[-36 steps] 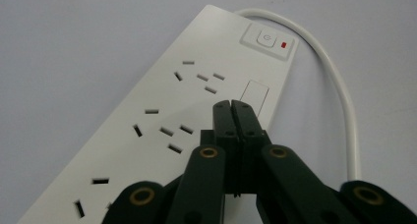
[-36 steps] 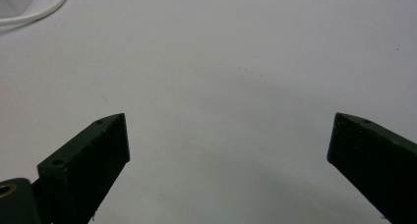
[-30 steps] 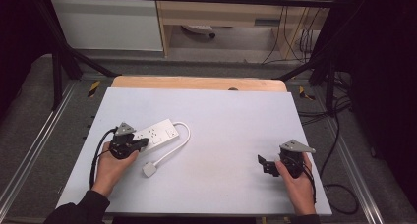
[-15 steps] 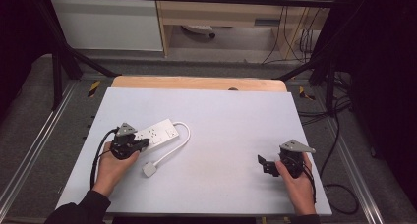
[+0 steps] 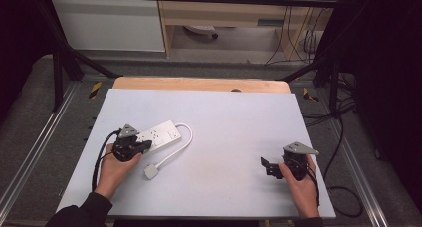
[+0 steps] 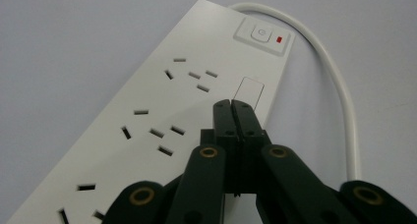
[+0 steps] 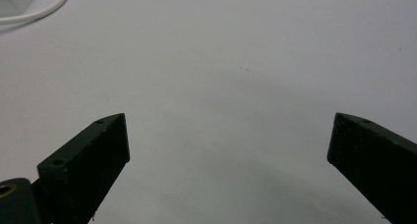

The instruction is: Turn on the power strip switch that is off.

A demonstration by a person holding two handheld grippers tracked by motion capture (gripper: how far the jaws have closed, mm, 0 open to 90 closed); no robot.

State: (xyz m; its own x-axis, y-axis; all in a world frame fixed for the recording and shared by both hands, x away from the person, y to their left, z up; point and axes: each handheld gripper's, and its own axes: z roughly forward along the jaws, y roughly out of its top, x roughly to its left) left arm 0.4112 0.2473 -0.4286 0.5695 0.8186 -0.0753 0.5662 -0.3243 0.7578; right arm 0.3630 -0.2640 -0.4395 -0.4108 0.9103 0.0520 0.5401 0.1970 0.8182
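A white power strip (image 5: 158, 135) lies on the grey table (image 5: 234, 122) at the left, with its white cable (image 5: 175, 150) looping round to a plug (image 5: 151, 171). My left gripper (image 5: 144, 146) hovers over the strip's near end, jaws pressed together with nothing between them. In the left gripper view the shut tips (image 6: 231, 108) sit above the strip (image 6: 162, 101), short of its switch with a red light (image 6: 263, 35). My right gripper (image 5: 264, 165) rests at the right front of the table, open and empty. The right gripper view shows its jaws wide apart (image 7: 228, 135) over bare table.
A wooden board (image 5: 199, 84) edges the table's far side. Metal rails run along both sides, and dark cables (image 5: 343, 137) trail on the floor at the right. A white cabinet (image 5: 109, 23) and a shelf unit stand behind the table.
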